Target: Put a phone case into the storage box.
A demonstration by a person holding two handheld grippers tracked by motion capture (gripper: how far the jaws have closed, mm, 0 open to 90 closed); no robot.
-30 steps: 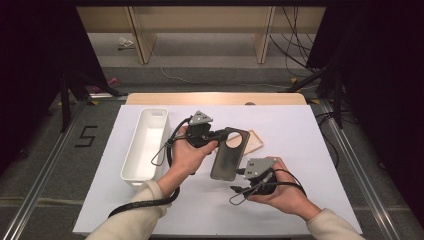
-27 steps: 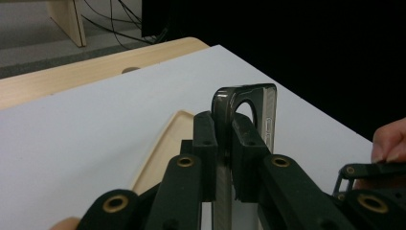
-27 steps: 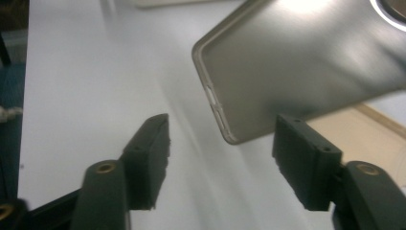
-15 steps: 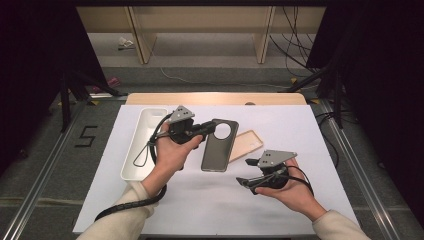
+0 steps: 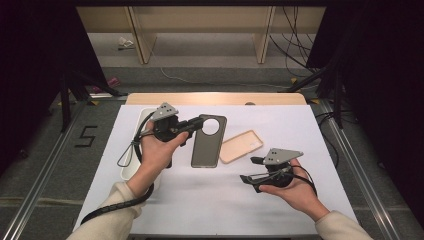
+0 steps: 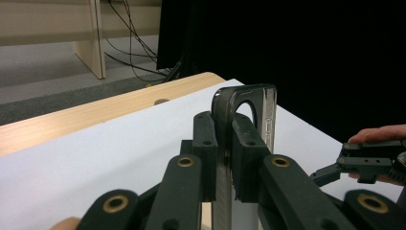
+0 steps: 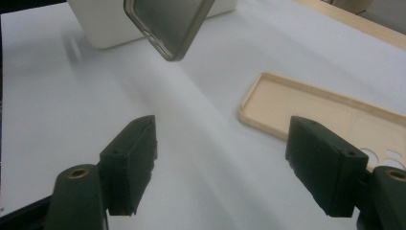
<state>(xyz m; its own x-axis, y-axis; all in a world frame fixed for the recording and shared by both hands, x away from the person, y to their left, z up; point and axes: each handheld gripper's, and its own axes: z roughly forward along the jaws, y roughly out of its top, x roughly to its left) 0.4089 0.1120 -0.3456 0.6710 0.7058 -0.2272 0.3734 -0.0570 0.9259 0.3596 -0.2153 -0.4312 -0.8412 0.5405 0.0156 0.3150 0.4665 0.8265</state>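
Grey phone case point(image 5: 208, 141) sits clamped by its edge in the left tool point(image 5: 196, 125), lifted off the white counter point(image 5: 210, 200) and hanging out beyond that tool's tips (camera hole end nearest them). Right tool point(image 5: 245, 179) has its jaws wide, having just been opening, with nothing between them; ahead of it a tan case point(image 5: 241, 146) lies flat, and a white tray point(image 7: 112, 24) stands farther off

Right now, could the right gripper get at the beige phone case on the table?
Probably yes: the right gripper is open and holds nothing, and the beige phone case lies flat with bare sheet between them.
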